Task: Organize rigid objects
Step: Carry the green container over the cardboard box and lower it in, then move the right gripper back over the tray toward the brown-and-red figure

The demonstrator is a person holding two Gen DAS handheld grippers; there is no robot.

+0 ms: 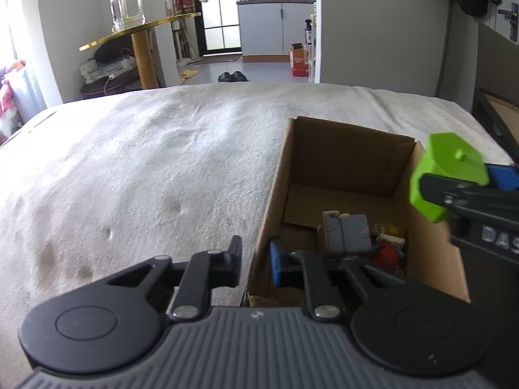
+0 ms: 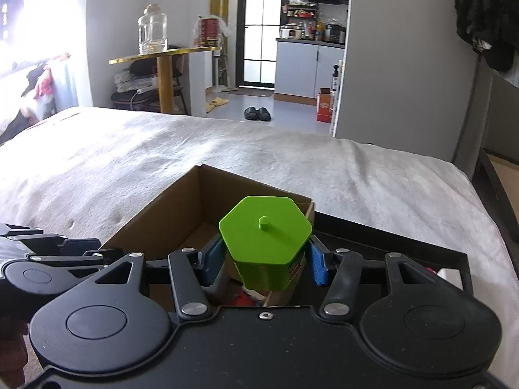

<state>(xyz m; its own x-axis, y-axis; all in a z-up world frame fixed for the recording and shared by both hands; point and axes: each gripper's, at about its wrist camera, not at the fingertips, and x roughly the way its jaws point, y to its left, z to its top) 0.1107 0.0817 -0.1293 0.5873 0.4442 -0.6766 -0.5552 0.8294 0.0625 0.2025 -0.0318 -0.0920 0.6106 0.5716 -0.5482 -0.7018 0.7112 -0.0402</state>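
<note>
Two claws: one per hand, both over a white-covered bed point(image 1: 146, 162).
Left claw point(image 1: 256, 259): drawn nearly together on the near left wall of the cardboard box point(image 1: 350, 155), apparently pinching it to steady it.
Right claw point(image 2: 266, 259): clamped on a green six-sided pot point(image 2: 264, 236), blue pads pressing two opposite sides.
Pot's position: in the air above the box's right wall, roughly upright, knobbed lid on top.
Box contents: a grey toy point(image 1: 348, 233) and a red toy point(image 1: 387, 254) crowd the near end; the far end is bare cardboard.
Key relation: the bare floor lies below the pot and to its left, further from the hand; the box's long axis runs away from both cameras.
Likely next move: shifting the pot left past the wall, then lowering it.
Risk: the pot's base could catch the rim.
</note>
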